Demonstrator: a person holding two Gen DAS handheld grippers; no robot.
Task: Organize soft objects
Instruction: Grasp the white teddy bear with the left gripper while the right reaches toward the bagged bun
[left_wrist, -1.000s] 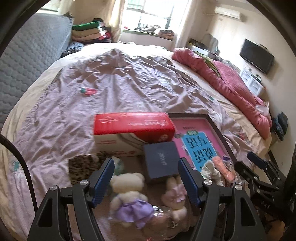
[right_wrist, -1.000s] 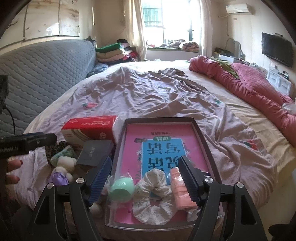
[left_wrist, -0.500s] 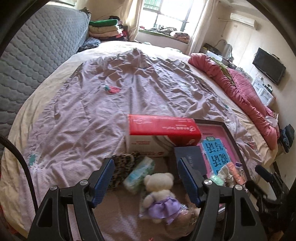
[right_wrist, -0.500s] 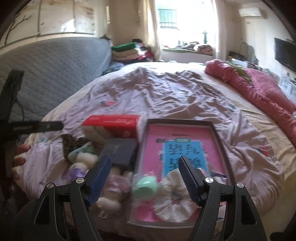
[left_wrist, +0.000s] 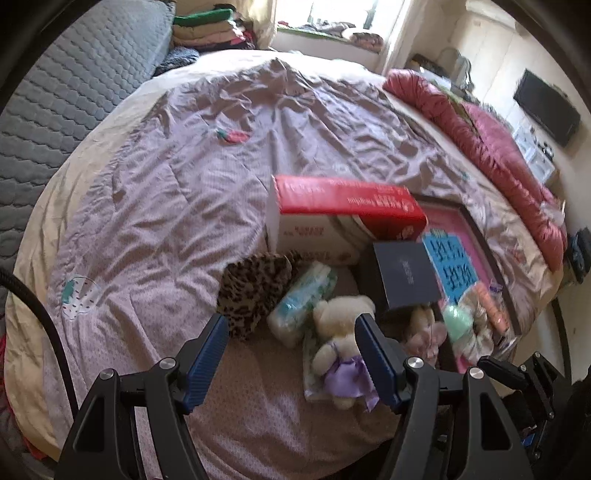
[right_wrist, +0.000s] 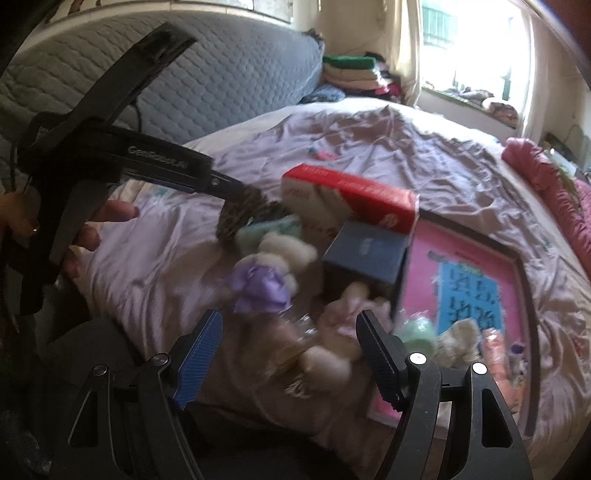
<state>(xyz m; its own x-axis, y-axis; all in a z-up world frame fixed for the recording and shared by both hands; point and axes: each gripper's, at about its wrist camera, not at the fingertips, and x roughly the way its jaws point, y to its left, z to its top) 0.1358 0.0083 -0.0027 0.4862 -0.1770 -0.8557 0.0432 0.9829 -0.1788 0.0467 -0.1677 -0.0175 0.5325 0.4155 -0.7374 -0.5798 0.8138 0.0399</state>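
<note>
A cream teddy bear in a purple dress (left_wrist: 341, 343) lies on the bed near its front edge; it also shows in the right wrist view (right_wrist: 269, 273). A pink plush (left_wrist: 424, 328) lies to its right and shows blurred in the right wrist view (right_wrist: 343, 325). A leopard-print pouch (left_wrist: 255, 288) and a tissue pack (left_wrist: 303, 299) lie left of the bear. A mint sponge (left_wrist: 458, 321), a scrunchie (left_wrist: 480, 325) and a pink item (left_wrist: 493, 306) lie in the tray (left_wrist: 476, 229). My left gripper (left_wrist: 291, 354) is open and empty, just before the pouch and bear. My right gripper (right_wrist: 290, 354) is open and empty, over the plush.
A red and white box (left_wrist: 343, 218) and a dark blue box (left_wrist: 406, 275) stand behind the toys. A pink book lines the tray. A red quilt (left_wrist: 491, 158) lies along the right edge, a grey headboard (left_wrist: 74, 81) at the left. The left gripper's body (right_wrist: 110, 162) crosses the right wrist view.
Both grippers have swung to the left: the toys and the tray have shifted right in both views. The right wrist view has moved from the tray towards the plush toys. Both stay open.
</note>
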